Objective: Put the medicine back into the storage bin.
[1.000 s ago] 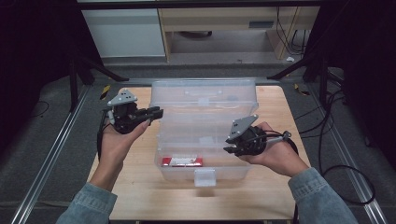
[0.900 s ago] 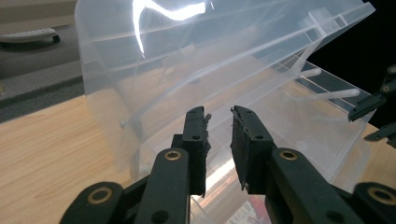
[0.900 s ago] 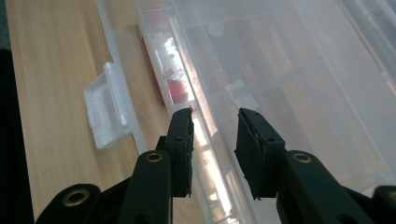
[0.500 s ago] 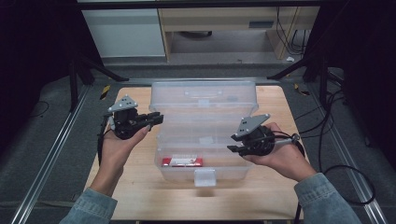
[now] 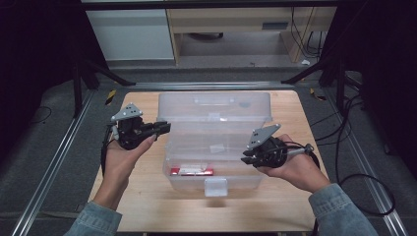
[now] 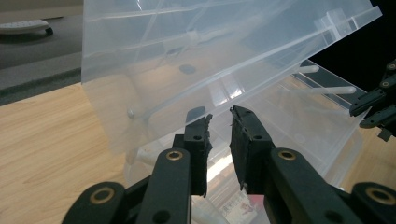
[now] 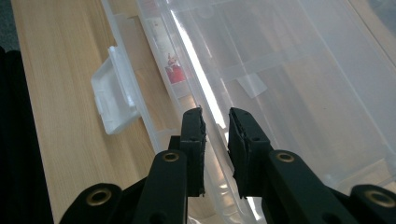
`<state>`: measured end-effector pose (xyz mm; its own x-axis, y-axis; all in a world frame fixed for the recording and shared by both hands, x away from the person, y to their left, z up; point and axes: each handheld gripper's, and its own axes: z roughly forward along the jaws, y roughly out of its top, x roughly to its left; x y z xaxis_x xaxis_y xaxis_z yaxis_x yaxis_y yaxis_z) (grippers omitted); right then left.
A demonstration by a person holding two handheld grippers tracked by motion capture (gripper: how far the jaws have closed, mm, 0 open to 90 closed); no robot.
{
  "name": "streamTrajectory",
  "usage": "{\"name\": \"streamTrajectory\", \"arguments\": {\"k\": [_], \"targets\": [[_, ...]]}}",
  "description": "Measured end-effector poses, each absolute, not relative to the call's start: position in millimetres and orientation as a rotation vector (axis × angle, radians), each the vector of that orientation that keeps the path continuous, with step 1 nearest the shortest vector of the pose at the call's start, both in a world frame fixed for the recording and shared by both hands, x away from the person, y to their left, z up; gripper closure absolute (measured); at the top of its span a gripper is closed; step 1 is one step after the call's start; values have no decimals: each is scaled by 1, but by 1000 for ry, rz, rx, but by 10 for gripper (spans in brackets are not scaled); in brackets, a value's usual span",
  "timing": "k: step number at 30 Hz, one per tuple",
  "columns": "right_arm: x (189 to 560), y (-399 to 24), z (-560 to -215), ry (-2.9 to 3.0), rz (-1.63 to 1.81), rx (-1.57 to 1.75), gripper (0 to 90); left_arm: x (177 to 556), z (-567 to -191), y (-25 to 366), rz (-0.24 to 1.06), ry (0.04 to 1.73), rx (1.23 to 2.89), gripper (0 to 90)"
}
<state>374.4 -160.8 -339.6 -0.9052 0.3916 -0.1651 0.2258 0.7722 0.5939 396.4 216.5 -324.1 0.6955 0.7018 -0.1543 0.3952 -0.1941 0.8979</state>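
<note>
The clear box point(image 5: 216, 142) (lid raised) sits between both grippers' parted jaws.

The pale wooden counter point(image 5: 147, 206) sits on a grey floor point(image 5: 49, 162). Metal rails point(image 5: 46, 169) run along its sides at 9 and 3 o'clock. At 12 o'clock stand a white cabinet point(image 5: 130, 34) and a wooden shelf unit point(image 5: 231, 29). Black cables point(image 5: 354, 142) loop over the floor at 3 o'clock.
</note>
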Motion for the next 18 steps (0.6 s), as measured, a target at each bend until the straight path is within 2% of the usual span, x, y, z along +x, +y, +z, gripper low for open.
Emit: {"name": "streamTrajectory", "arguments": {"k": [9, 18], "targets": [[370, -166, -349, 2666, 889, 514, 752, 387, -333, 221, 325, 859, 1811, 752], [355, -180, -353, 2556, 1034, 587, 649, 378, -346, 221, 313, 858, 1815, 741]]}}
